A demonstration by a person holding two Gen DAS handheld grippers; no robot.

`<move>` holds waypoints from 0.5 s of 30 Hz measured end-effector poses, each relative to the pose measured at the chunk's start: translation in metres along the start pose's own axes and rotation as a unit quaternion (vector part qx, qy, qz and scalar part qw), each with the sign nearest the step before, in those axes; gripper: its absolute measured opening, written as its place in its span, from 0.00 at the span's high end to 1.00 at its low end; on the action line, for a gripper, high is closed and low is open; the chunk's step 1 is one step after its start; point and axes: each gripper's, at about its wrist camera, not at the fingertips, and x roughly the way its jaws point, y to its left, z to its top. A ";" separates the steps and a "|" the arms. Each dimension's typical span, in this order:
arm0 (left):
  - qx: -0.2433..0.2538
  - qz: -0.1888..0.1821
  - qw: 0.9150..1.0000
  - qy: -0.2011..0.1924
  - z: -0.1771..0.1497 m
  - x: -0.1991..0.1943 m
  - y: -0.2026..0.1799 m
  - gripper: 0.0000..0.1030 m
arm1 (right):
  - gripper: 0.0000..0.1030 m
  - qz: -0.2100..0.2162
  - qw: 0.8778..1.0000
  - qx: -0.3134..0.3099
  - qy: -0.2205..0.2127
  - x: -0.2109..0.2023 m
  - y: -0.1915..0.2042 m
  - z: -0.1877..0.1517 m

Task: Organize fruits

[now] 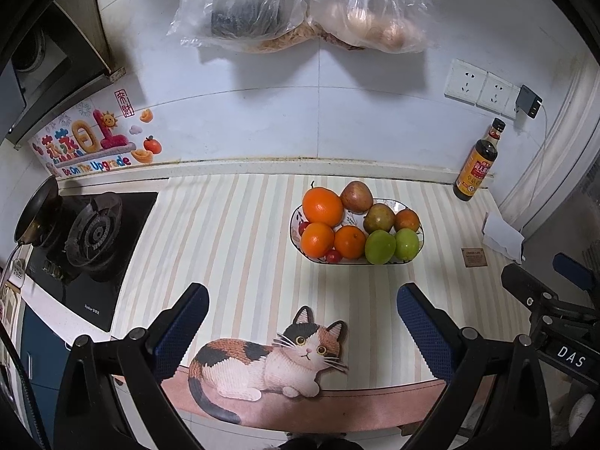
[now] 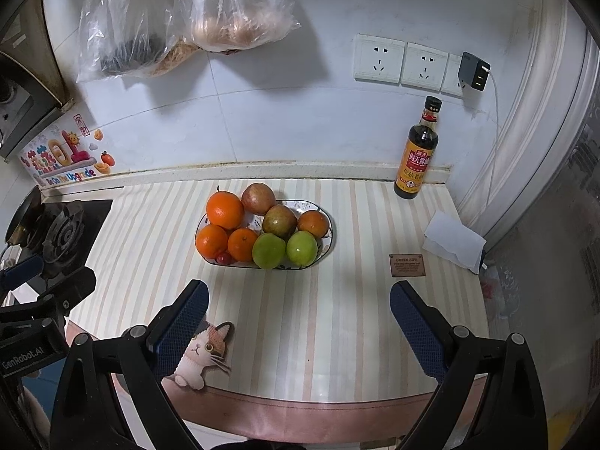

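A: Starting at the left edge of the counter (image 1: pixel 240 225): gas stove (image 1: pixel 90 240) sitting there, small pan (image 1: pixel 35 206) resting on its far burner.

B: Hovering above the front edge, over the striped mat (image 2: pixel 300 318) with its cat picture (image 1: pixel 270 360): left gripper (image 1: pixel 302 303), jaws spread wide, holding nothing. Pointing toward the fruit plate (image 1: pixel 419 242).

A: Lying past the middle of the counter, nearer the back edge than the front: that oval plate, heaped with fruit. Crowding its left end, three oranges (image 1: pixel 322 206). Peeking out at the front rim by the oranges, a small red fruit (image 1: pixel 333 255), kind unclear.

B: Sitting at the back of the plate, a reddish apple (image 1: pixel 356 197). Resting front right, two green fruits (image 2: pixel 302 248) side by side, touching. Tucked behind those, a brownish-green fruit (image 2: pixel 279 220) and a small dark orange one (image 2: pixel 313 224).

A: Hanging over the front edge to the right of the plate: right gripper (image 2: pixel 298 302), jaws parted just as widely, also gripping nothing.

B: Standing at the back right corner against the wall: dark sauce bottle (image 2: pixel 417 153), upright. Lying near the right edge, well apart from the plate: folded white paper (image 2: pixel 453 242), small brown tag (image 2: pixel 408 264) just in front.
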 end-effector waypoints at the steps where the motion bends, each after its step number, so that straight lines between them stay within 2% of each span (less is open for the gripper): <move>1: 0.001 0.000 1.000 -0.001 0.000 0.000 -0.001 0.00 | 0.03 0.000 1.000 -0.001 0.000 0.000 0.000 0.000; 15: 0.003 -0.003 1.000 -0.004 -0.003 -0.003 -0.002 0.00 | 0.03 0.000 1.000 0.001 -0.003 -0.004 -0.003 -0.002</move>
